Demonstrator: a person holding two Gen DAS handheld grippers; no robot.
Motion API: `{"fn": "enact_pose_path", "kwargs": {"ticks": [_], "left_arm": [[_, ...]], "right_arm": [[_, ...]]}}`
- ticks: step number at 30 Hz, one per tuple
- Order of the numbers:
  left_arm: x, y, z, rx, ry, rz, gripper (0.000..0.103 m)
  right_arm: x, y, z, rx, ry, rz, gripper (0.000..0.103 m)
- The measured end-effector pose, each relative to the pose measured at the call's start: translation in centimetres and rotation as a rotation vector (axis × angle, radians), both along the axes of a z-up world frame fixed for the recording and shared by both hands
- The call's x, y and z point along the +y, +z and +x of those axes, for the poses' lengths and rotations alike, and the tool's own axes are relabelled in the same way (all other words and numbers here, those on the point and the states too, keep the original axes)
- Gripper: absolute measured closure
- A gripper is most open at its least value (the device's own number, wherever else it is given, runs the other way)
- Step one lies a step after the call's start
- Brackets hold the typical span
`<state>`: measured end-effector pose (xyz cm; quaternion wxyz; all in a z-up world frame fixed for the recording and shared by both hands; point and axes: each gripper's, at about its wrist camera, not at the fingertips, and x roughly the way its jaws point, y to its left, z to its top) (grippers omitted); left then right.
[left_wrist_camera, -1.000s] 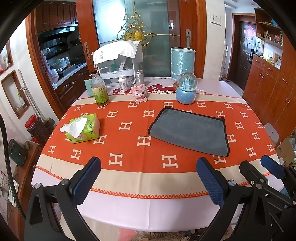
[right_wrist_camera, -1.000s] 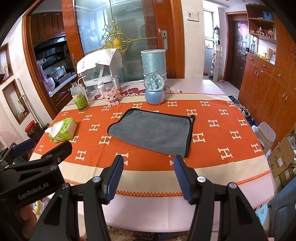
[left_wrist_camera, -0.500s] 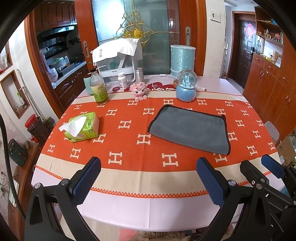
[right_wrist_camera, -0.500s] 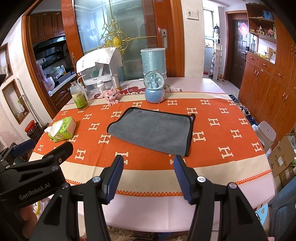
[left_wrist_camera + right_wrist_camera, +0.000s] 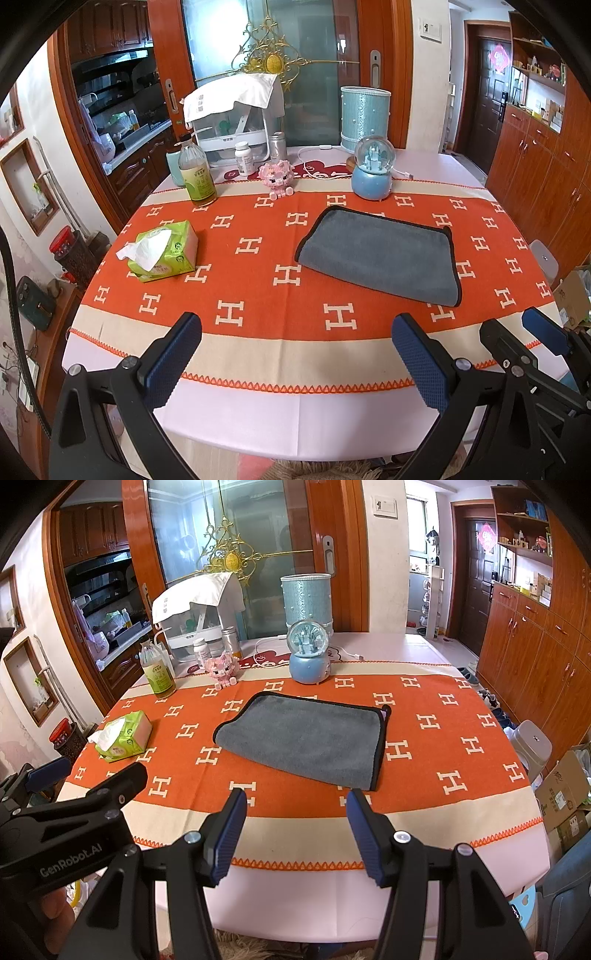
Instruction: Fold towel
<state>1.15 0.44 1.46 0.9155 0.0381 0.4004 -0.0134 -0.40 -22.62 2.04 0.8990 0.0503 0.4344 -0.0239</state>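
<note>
I hold my left hand-held gripper over the near edge of the desk. Its two blue fingers are spread wide apart, and nothing is between them. My right hand-held gripper is low at the near edge too. Its fingers are also apart and hold nothing.

The towel is gray with a black edge. It lies flat on the orange cloth with white H shapes. It already looks folded over, with a bit of pink peeking out at its far right corner in the right view. From my left hand-held gripper, the towel is ahead and off to the right, well apart from the fingers. From my right hand-held gripper, the towel is straight ahead. Its near right corner is close to the right fingertip but not touching it.

A green tissue box sits on the left side of the cloth, far from the towel. Behind the towel stands a blue snow globe, very near its far edge. A little pink pig toy and a bottle with a green label stand further left at the back.
</note>
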Motion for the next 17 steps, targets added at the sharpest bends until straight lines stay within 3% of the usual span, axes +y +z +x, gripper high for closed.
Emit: {"fn": "enact_pose_path", "kwargs": {"ticks": [17], "left_arm": [[0.15, -0.28, 0.02, 0.001, 0.000, 0.004, 0.001]], "right_arm": [[0.04, 0.02, 0.05, 0.002, 0.000, 0.001, 0.046]]}}
